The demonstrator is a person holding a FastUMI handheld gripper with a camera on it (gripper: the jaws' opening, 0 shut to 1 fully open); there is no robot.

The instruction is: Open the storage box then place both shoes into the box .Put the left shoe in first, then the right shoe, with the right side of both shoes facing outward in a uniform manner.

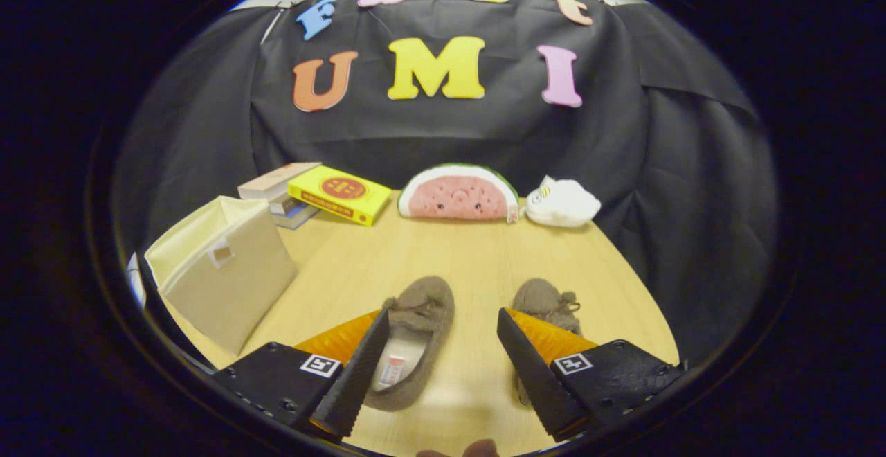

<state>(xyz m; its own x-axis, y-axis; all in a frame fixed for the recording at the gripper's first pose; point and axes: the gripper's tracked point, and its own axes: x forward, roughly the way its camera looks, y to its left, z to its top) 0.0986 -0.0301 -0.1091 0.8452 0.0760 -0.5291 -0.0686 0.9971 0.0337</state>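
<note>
- The gripper (440,325) hangs above the worktop (457,256), fingers apart, gripping nothing.
- Its fingers partly hide both shoes: left shoe (419,332), right shoe (547,305).
- The storage box (225,270) sits far left, closed.

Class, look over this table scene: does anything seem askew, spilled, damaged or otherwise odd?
Only the storage box: it sits tilted beside the books. Both shoes lie flat under the open hand-held gripper; nothing spilled or damaged.
</note>
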